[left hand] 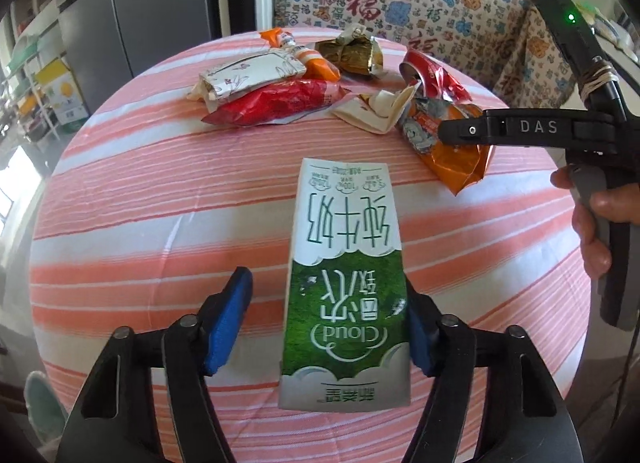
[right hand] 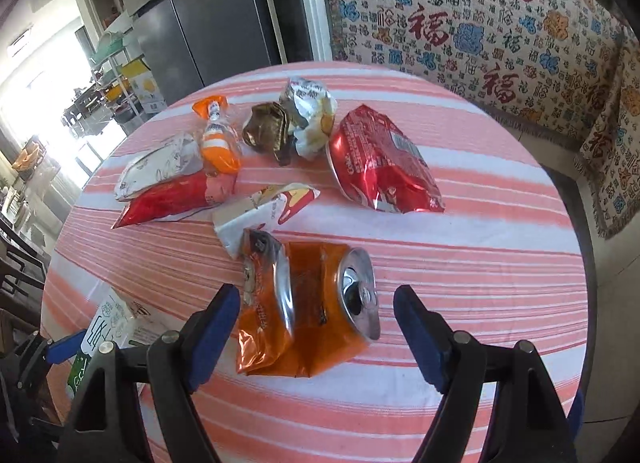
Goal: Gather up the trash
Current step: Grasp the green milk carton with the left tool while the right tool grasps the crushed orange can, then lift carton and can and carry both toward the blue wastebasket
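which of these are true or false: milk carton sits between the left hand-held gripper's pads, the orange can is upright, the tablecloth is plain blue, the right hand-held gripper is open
1. The milk carton sits between the left hand-held gripper pads. True.
2. The orange can stands upright. False: it lies crushed on its side.
3. The tablecloth is plain blue. False: it is striped pink and white.
4. The right hand-held gripper is open. True: its pads are clear of the can.

Both wrist cams are looking steeply down, close over the striped table (left hand: 160,167), probably sharing the wrapper pile (right hand: 180,191).
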`<state>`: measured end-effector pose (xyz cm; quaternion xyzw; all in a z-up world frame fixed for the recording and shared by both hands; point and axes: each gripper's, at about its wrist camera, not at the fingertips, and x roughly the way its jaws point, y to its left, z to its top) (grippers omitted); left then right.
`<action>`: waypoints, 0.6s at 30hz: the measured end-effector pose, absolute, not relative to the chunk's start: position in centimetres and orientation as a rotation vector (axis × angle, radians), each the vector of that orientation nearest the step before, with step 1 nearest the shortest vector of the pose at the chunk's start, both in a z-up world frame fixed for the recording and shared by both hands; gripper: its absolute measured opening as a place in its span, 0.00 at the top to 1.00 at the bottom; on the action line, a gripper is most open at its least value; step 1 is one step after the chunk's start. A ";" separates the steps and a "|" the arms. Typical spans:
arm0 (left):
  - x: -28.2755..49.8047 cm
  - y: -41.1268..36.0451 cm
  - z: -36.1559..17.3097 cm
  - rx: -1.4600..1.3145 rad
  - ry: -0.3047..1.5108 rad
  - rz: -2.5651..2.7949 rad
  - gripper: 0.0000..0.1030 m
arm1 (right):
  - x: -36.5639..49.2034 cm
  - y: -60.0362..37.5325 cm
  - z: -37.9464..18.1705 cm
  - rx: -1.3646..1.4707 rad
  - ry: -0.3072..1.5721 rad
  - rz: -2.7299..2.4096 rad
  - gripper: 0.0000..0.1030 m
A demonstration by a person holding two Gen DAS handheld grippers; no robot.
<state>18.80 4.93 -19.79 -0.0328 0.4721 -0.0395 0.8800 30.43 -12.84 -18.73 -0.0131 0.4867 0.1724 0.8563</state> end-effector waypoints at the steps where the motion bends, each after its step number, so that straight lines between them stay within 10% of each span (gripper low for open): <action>1: 18.9 4.9 -19.8 -0.083 0.992 -0.103 0.51 | 30.5 -13.2 -19.0 -0.009 1.039 0.361 0.39; 10: 17.6 4.1 -19.7 -0.105 0.991 -0.124 0.54 | 26.6 -16.9 -17.2 -0.004 1.011 0.390 0.88; 18: 17.2 3.5 -19.7 -0.110 0.981 -0.111 0.53 | 23.8 -20.4 -18.0 0.168 1.142 0.491 0.85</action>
